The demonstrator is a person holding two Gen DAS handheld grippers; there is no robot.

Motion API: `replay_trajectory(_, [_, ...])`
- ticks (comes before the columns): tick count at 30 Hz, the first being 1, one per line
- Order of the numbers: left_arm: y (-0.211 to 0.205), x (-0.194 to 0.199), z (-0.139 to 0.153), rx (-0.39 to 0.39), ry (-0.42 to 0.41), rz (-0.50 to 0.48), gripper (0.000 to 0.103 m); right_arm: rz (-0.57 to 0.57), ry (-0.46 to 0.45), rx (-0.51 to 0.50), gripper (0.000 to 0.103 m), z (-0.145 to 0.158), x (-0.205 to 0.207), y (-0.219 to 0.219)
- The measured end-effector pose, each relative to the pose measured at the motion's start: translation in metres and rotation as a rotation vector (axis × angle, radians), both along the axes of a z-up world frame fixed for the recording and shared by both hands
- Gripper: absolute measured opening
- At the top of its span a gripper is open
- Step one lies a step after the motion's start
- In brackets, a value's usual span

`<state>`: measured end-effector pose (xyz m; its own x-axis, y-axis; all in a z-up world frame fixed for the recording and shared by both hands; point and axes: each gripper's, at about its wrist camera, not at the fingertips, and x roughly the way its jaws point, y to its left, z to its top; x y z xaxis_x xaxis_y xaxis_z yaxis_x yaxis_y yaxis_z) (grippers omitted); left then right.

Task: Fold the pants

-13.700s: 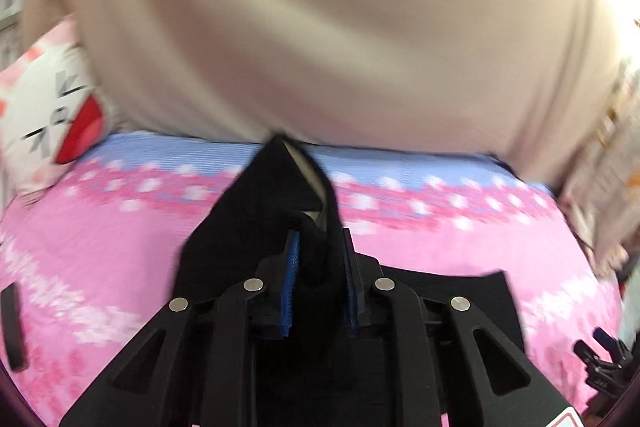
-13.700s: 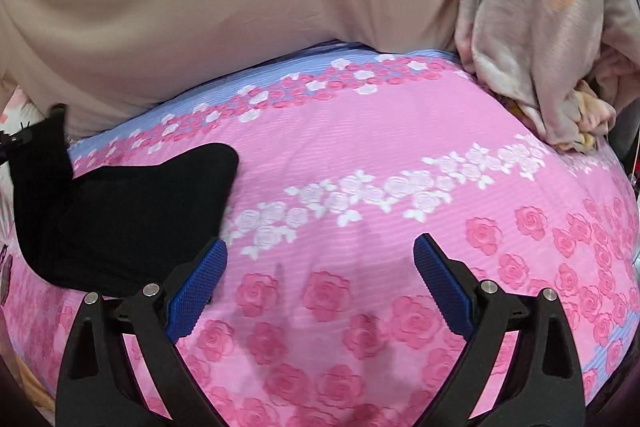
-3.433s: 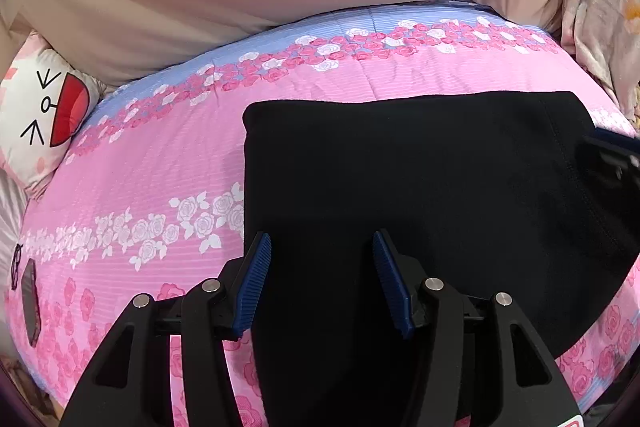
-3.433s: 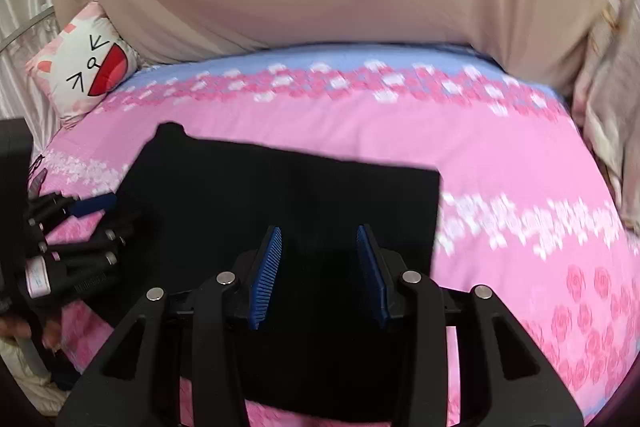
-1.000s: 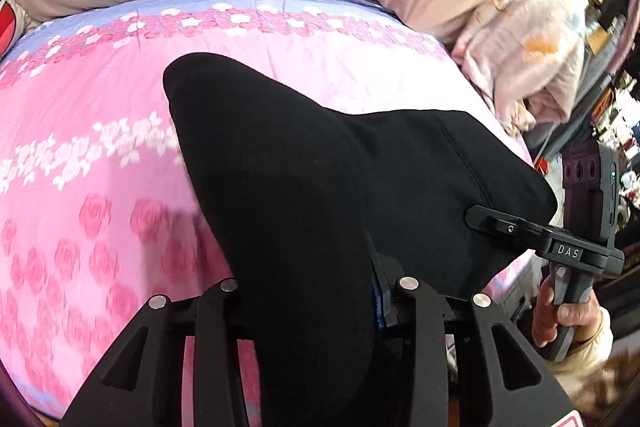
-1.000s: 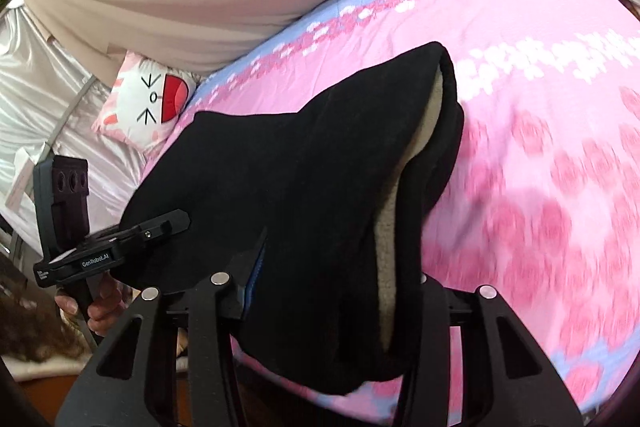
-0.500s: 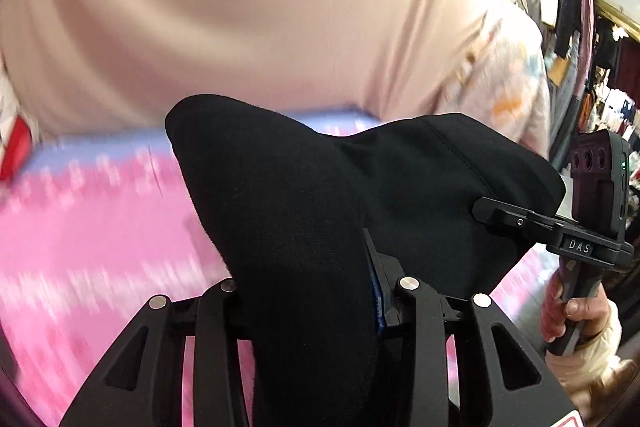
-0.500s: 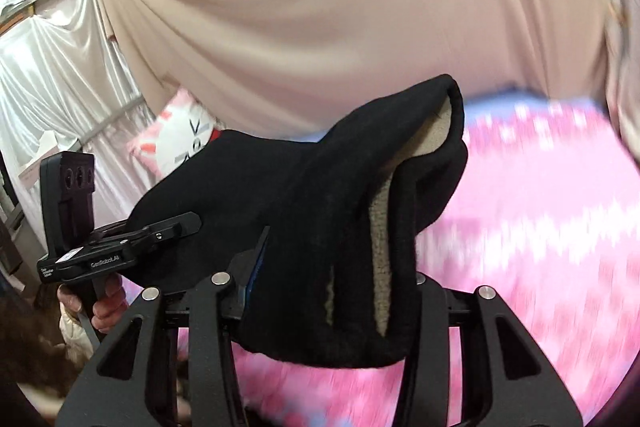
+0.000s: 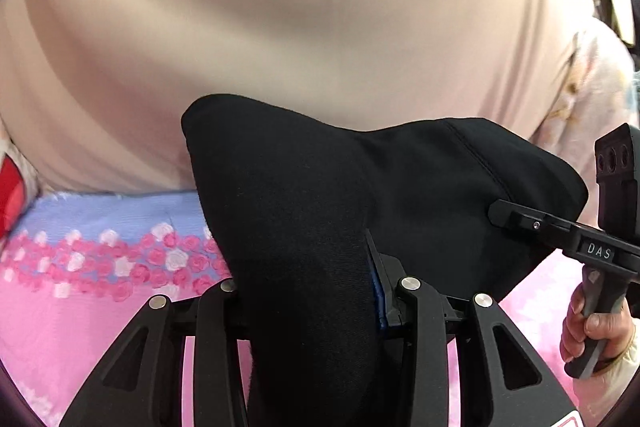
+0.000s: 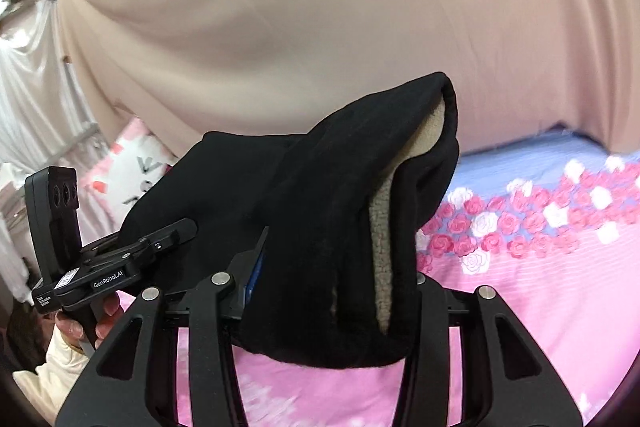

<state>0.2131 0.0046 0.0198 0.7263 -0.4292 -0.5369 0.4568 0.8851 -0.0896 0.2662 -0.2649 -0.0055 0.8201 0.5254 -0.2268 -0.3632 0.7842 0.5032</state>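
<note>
The black pants (image 9: 304, 227) with a beige fleece lining (image 10: 384, 227) are folded into a thick bundle and held up in the air above the pink bed. My left gripper (image 9: 312, 291) is shut on one end of the bundle; the cloth drapes over its fingers. My right gripper (image 10: 332, 279) is shut on the other end, with the lining showing at the folded edge. Each gripper shows in the other's view: the right one at the right side of the left wrist view (image 9: 520, 221), the left one at the left side of the right wrist view (image 10: 168, 233).
The pink rose-print bedspread (image 10: 540, 287) with a blue band (image 9: 120, 207) lies below. A beige curtain (image 9: 300, 27) hangs behind the bed. A cat-face pillow (image 10: 128, 171) sits at the left. A pale floral blanket (image 9: 592, 87) is heaped at the right.
Both grippers have lifted the folded pants off the bed and tilted upward, so the curtain now fills the upper view. Both grips on the bundle are unchanged.
</note>
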Motion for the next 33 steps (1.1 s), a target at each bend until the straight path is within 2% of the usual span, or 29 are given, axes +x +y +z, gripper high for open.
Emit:
replay_trajectory(4, [-0.001,0.049,-0.052,0.005,0.101,0.003,0.035,0.011,0.094,0.015,0.042,-0.044,0.046,0.006])
replay_trajectory(7, [0.002,0.067,-0.083,0.028,0.159,0.009,0.037,0.021,0.166,0.013,0.042,-0.073,0.065,0.01])
replay_trajectory(9, [0.005,0.072,-0.095,0.031,0.177,0.007,0.043,0.03,0.205,0.016,0.045,-0.089,0.071,0.011])
replay_trajectory(10, [0.008,0.073,-0.099,0.024,0.183,0.006,0.045,0.035,0.223,0.03,0.051,-0.094,0.072,0.01])
replay_trajectory(13, [0.011,0.072,-0.106,0.023,0.18,0.01,0.058,0.052,0.27,0.054,0.069,-0.104,0.074,0.007])
replay_trajectory(15, [0.014,0.071,-0.108,0.029,0.176,0.047,0.075,0.051,0.298,0.057,0.076,-0.107,0.071,0.002])
replay_trajectory(17, [0.028,0.065,-0.103,0.013,0.194,0.07,0.078,0.017,0.31,0.052,0.086,-0.105,0.057,-0.011])
replay_trajectory(20, [0.063,0.041,-0.074,-0.003,0.175,0.143,0.076,-0.102,0.331,0.045,0.086,-0.099,0.015,-0.045])
replay_trajectory(21, [0.075,0.028,-0.058,-0.007,0.141,0.18,0.076,-0.162,0.304,0.046,0.085,-0.09,-0.008,-0.058])
replay_trajectory(23, [0.087,0.007,-0.021,0.001,0.048,0.216,0.075,-0.219,0.227,-0.02,0.064,-0.064,-0.036,-0.063])
replay_trajectory(25, [0.079,0.0,0.01,-0.003,-0.008,0.219,0.075,-0.199,0.136,-0.118,0.059,-0.026,-0.046,-0.044])
replay_trajectory(27, [0.057,0.008,0.03,0.004,-0.023,0.206,0.075,-0.149,0.053,-0.177,0.052,0.003,-0.04,-0.015])
replay_trajectory(29, [0.028,0.028,0.025,0.03,0.013,0.202,0.075,-0.109,0.023,-0.229,0.044,0.016,-0.017,0.014])
replay_trajectory(31, [0.007,0.055,0.003,0.065,0.085,0.215,0.074,-0.096,0.033,-0.296,0.039,0.015,0.017,0.042])
replay_trajectory(32, [-0.002,0.072,-0.016,0.089,0.136,0.226,0.068,-0.1,0.044,-0.319,0.039,0.009,0.03,0.048])
replay_trajectory(33, [-0.009,0.089,-0.035,0.118,0.178,0.248,0.056,-0.105,0.073,-0.334,0.039,-0.003,0.048,0.051])
